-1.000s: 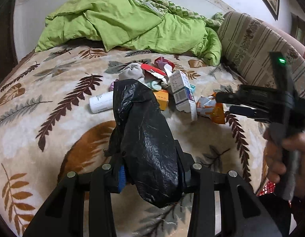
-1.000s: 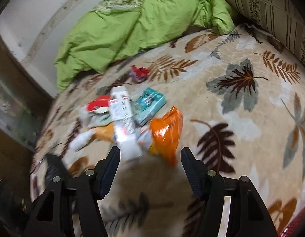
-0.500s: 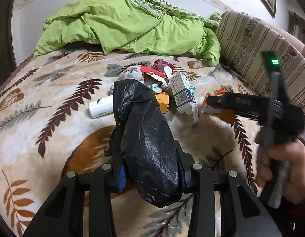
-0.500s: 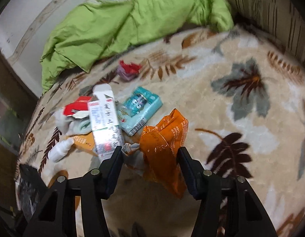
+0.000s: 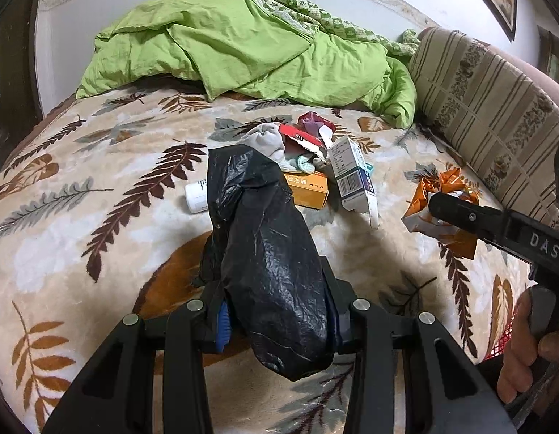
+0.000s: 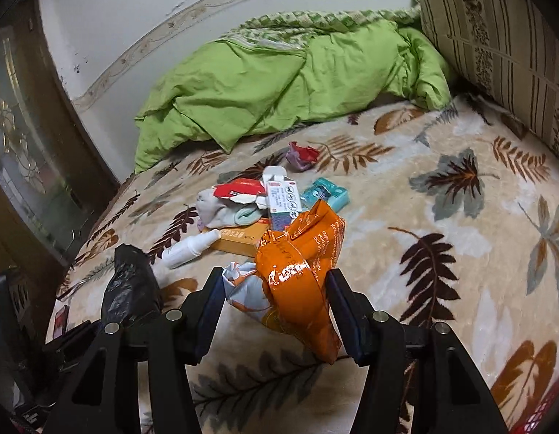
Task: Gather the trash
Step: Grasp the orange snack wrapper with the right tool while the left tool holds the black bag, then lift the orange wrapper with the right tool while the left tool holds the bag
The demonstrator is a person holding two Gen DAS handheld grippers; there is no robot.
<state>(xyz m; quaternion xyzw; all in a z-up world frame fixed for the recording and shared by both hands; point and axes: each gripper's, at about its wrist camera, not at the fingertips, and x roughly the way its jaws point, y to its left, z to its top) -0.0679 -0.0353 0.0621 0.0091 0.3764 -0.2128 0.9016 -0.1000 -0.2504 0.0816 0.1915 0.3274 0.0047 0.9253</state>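
Note:
My left gripper [image 5: 275, 311] is shut on a crumpled black trash bag [image 5: 265, 238], which sticks up over the bed; the same bag [image 6: 129, 282] shows at the left of the right wrist view. My right gripper [image 6: 275, 285] is shut on an orange snack wrapper [image 6: 297, 264] with a white crumpled piece beside it, held just off the blanket. In the left wrist view that wrapper [image 5: 427, 188] hangs to the right of the pile. The pile holds a white carton [image 5: 350, 177], an orange box [image 5: 308, 186], a white bottle [image 5: 196, 197], a grey sock [image 5: 266, 141] and a teal pack [image 6: 324, 195].
A leaf-patterned blanket [image 5: 80, 217] covers the bed. A green duvet [image 5: 243, 47] is bunched at the far side and a striped cushion [image 5: 485, 108] stands along the right. A small red-purple wrapper [image 6: 301, 155] lies behind the pile. A dark door [image 6: 26, 144] is on the left.
The right gripper's jaws closed in on the orange wrapper and carried it up and to the right, away from the pile. The left gripper and black bag stayed put.

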